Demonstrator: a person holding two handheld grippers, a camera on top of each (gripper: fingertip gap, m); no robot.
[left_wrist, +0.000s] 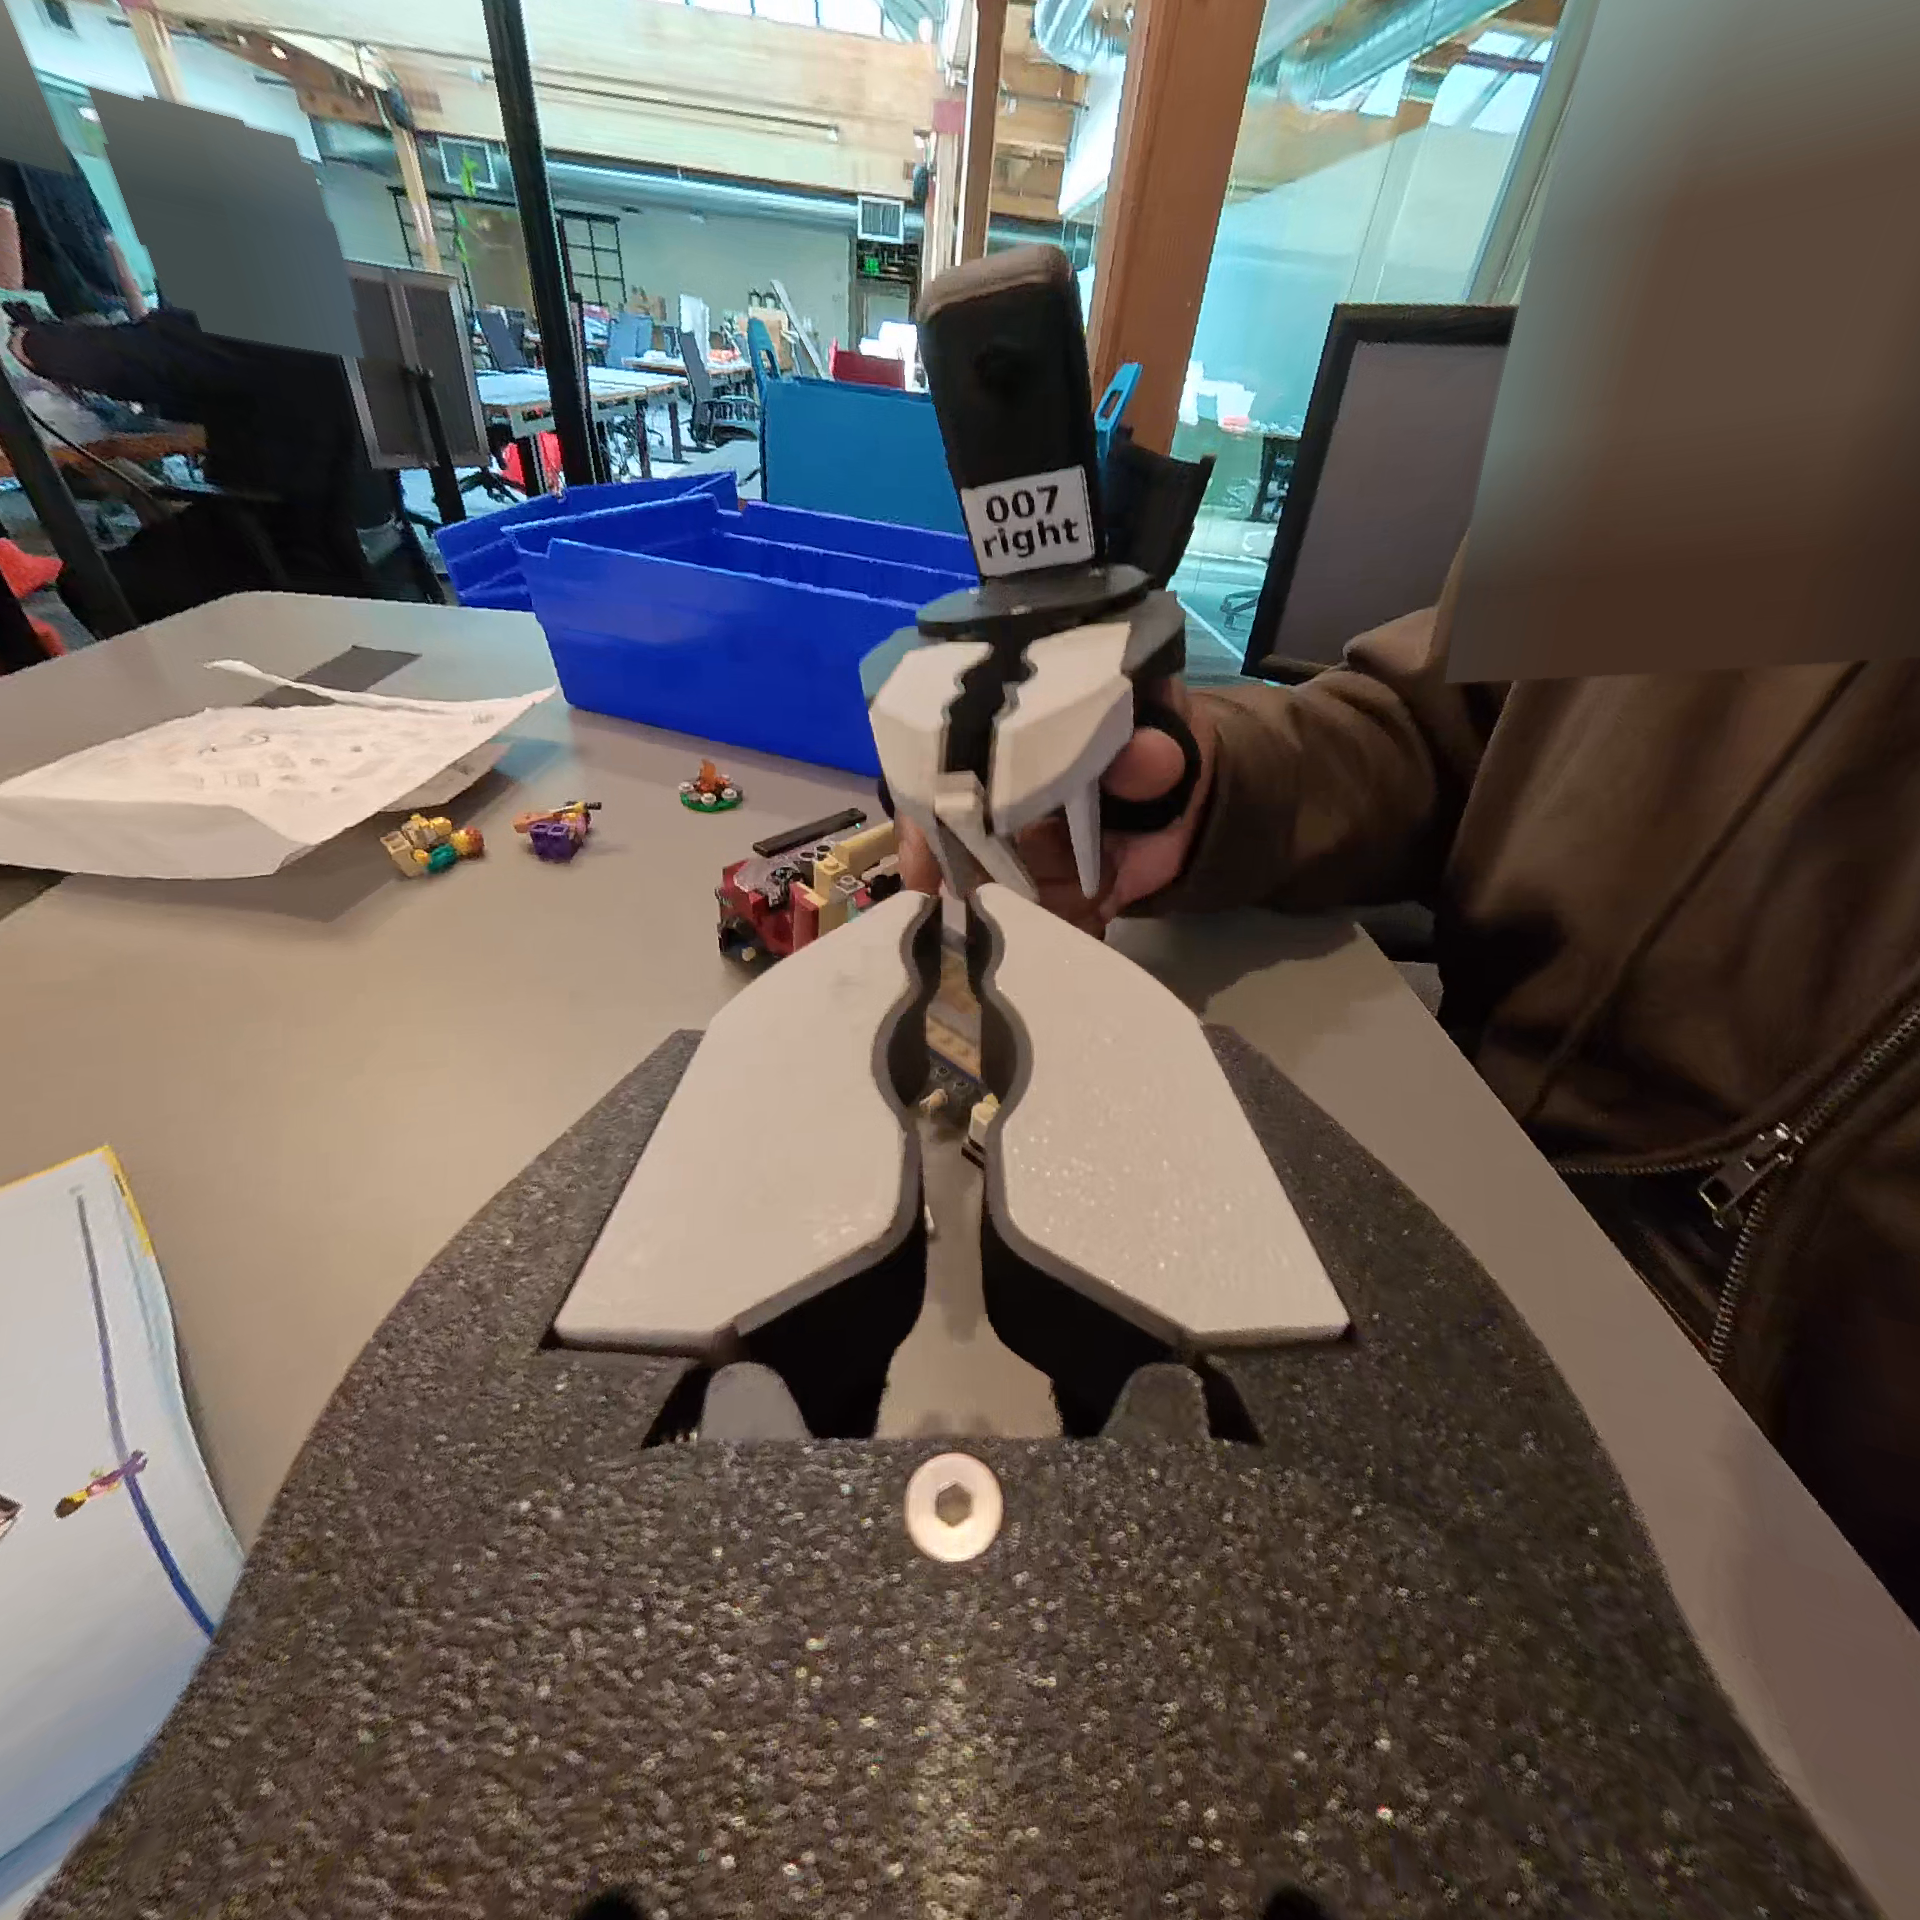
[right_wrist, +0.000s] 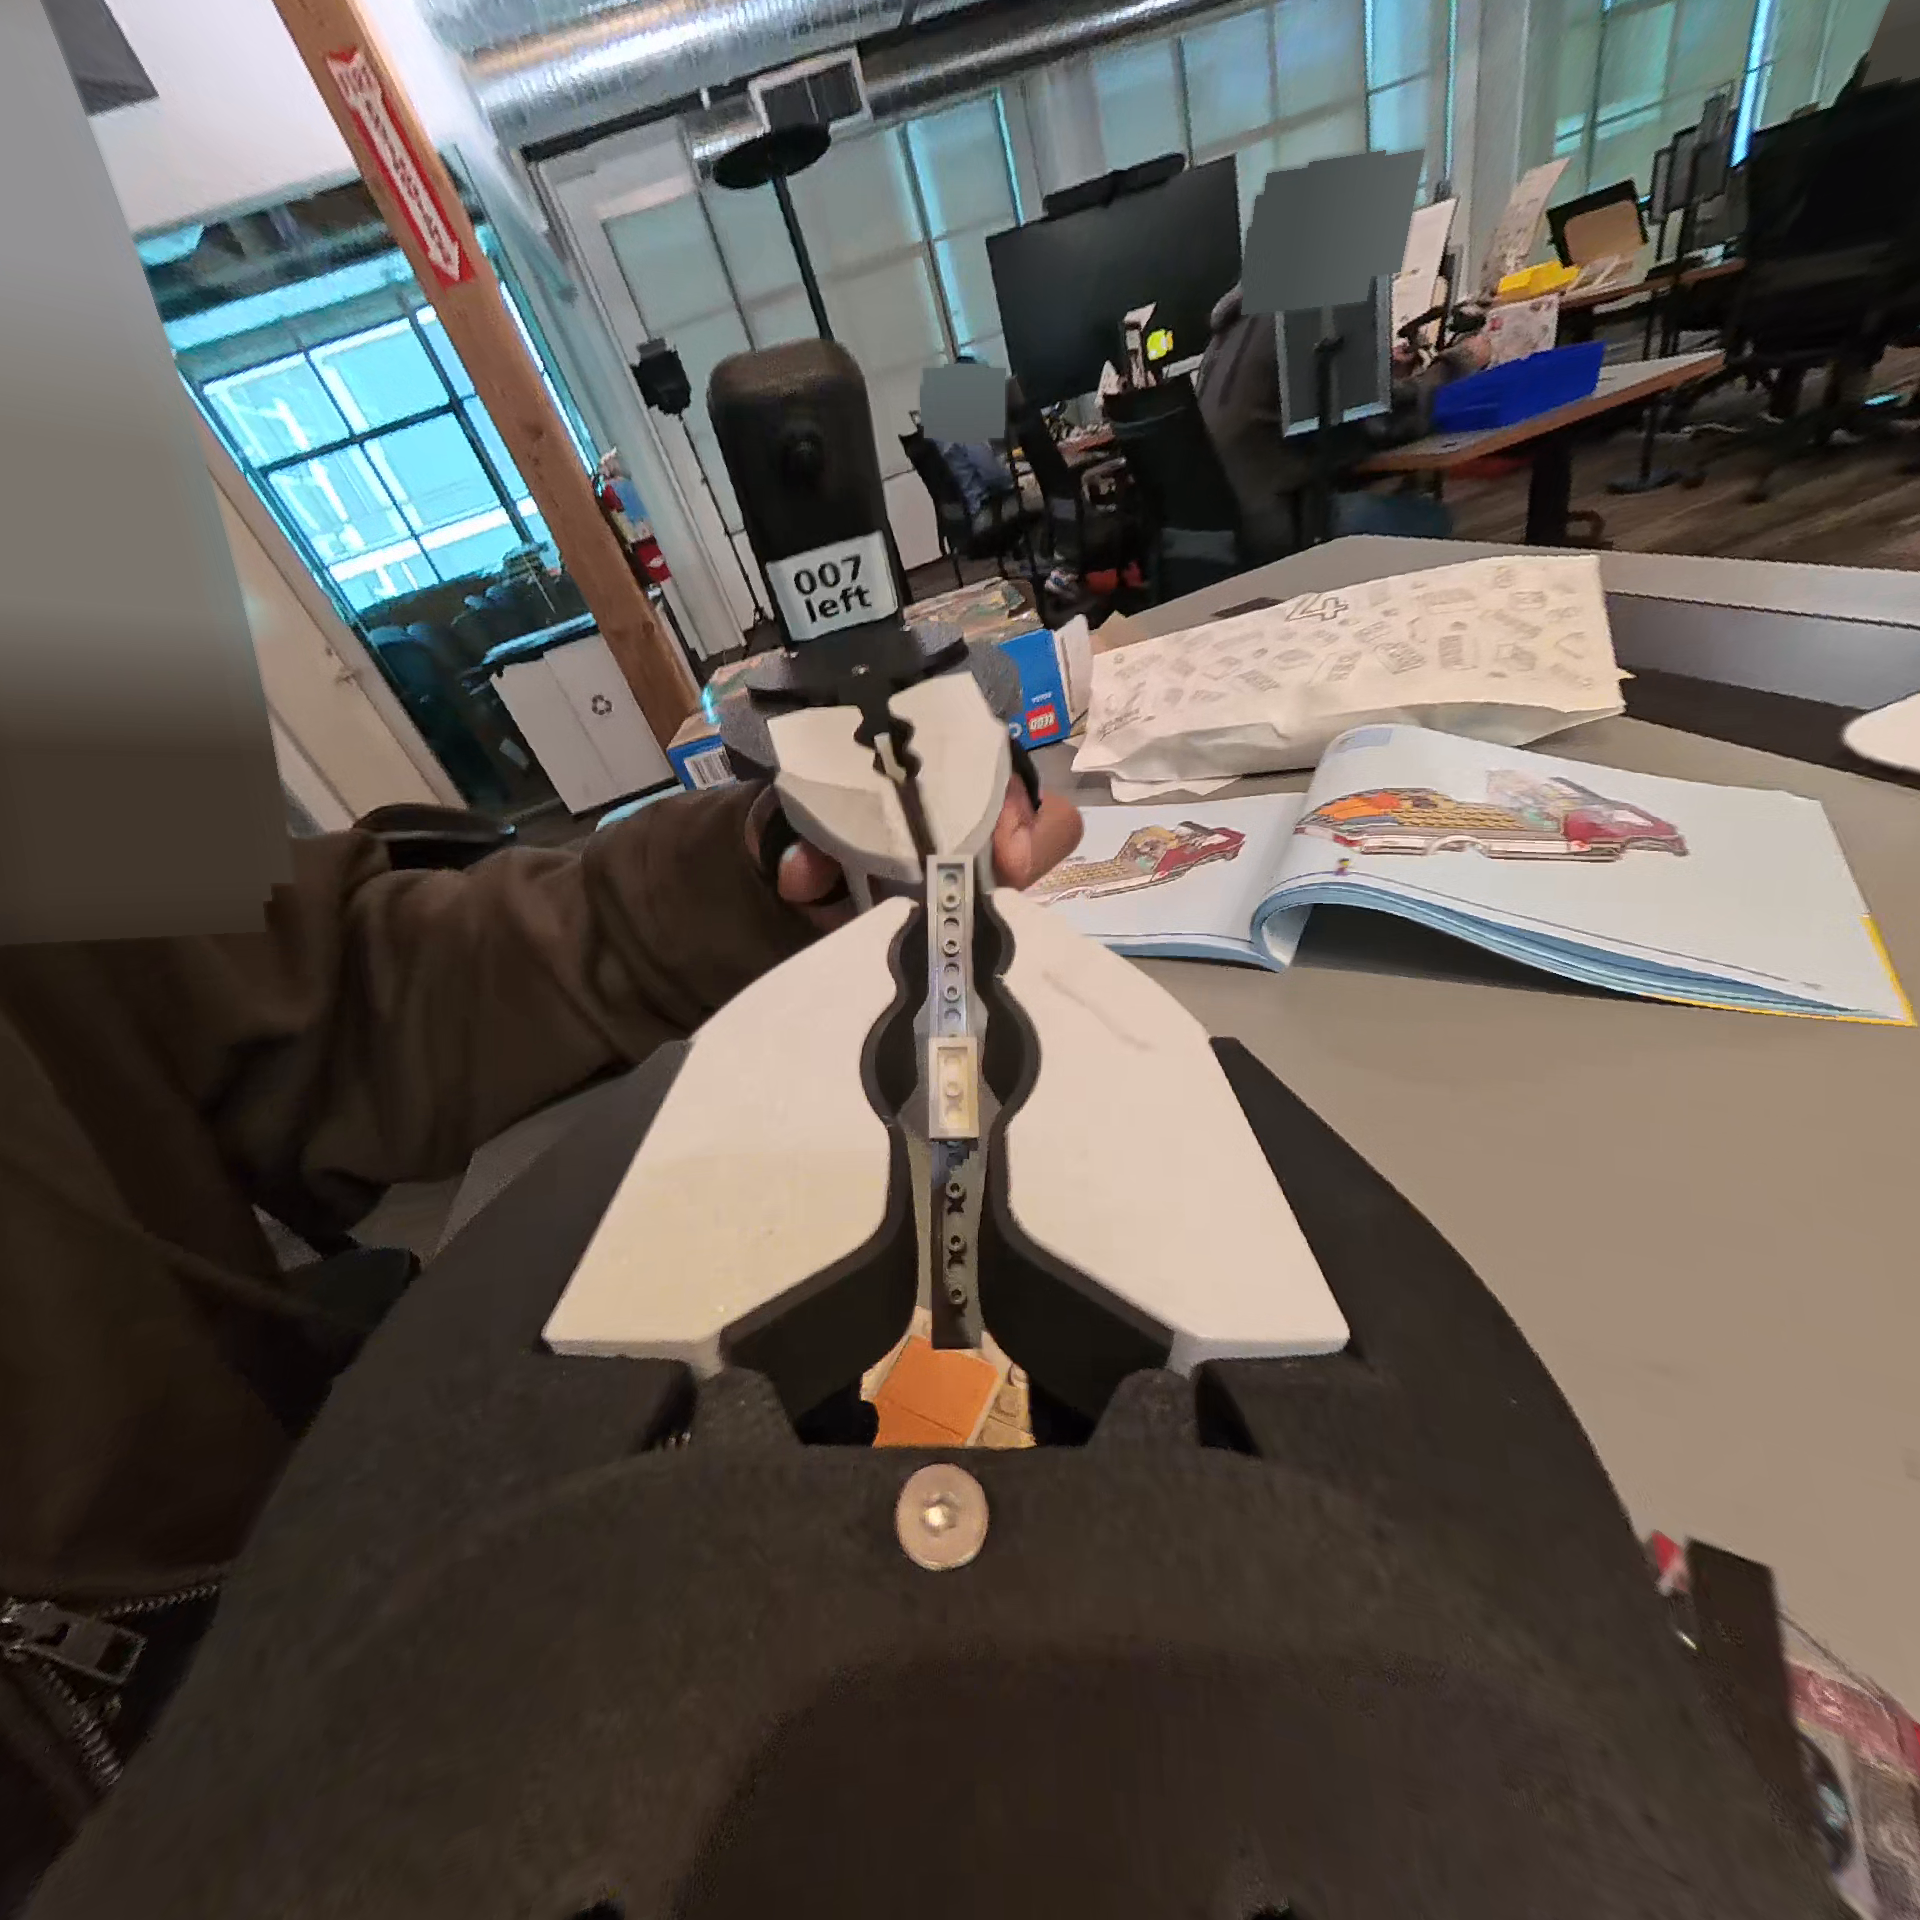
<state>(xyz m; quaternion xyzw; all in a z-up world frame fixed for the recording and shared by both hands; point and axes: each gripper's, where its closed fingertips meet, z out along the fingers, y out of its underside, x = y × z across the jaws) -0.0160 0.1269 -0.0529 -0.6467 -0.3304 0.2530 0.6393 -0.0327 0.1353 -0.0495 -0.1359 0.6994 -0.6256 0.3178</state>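
Note:
In the right wrist view my right gripper (right_wrist: 951, 906) is shut on a long grey studded plate (right_wrist: 951, 966), held by its edges and sticking out past the fingertips. A small white plate (right_wrist: 954, 1081) sits on it, and a black holed piece (right_wrist: 958, 1236) lies farther back. My left gripper (right_wrist: 925, 850) faces it, with its tips at the plate's far end. Its fingers stand almost together on a thin dark piece with a small cream part (right_wrist: 883, 756). In the left wrist view the left gripper (left_wrist: 954, 902) meets the grey plate (left_wrist: 997, 868) held by the right gripper (left_wrist: 971, 821). Both hover over a red and tan brick car (left_wrist: 790, 894).
Blue bins (left_wrist: 727, 623) stand at the back of the grey table (left_wrist: 312, 1039), beside a white paper bag (left_wrist: 239, 769). Small brick builds (left_wrist: 431, 842) (left_wrist: 559, 826) (left_wrist: 710, 792) lie before them. An open instruction booklet (right_wrist: 1507, 862) and a box (right_wrist: 1029, 707) lie near. A person's brown sleeve (left_wrist: 1455, 779) is at the table edge. The grippers are tip to tip, or close to it.

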